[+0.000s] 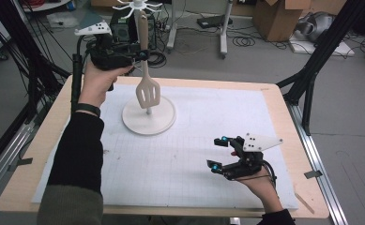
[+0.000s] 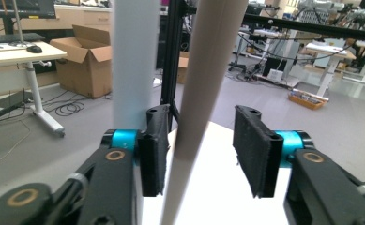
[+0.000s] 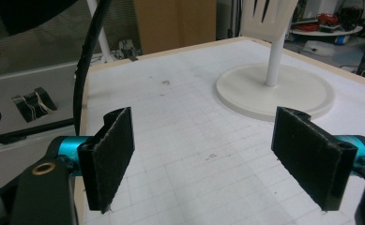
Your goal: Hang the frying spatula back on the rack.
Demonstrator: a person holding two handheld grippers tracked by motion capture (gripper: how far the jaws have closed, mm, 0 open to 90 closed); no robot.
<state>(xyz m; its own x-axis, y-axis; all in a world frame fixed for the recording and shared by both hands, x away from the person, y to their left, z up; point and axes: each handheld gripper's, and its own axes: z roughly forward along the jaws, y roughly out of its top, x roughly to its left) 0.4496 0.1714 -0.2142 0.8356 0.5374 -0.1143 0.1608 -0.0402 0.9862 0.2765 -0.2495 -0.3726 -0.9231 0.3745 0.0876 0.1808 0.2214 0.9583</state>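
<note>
Cream slotted spatula (image 1: 148,91) hangs upright by stand pole, handle betw. part-open left tongs (image 1: 142,55); right tongs (image 1: 219,153) wide open, empty.

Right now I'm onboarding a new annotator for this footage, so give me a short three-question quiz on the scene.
1. True or false: the right gripper rests low over the white mat with its jaws open and nothing between them.
2. What hangs from the rack, its handle passing between the jaws of the left gripper?
A. a whisk
B. a slotted spatula
C. a ladle
3. Fill in: in the left gripper view, the spatula's handle lies against one pad and stands clear of the ____ pad.

Key: 1 true; 2 B; 3 other.
</note>
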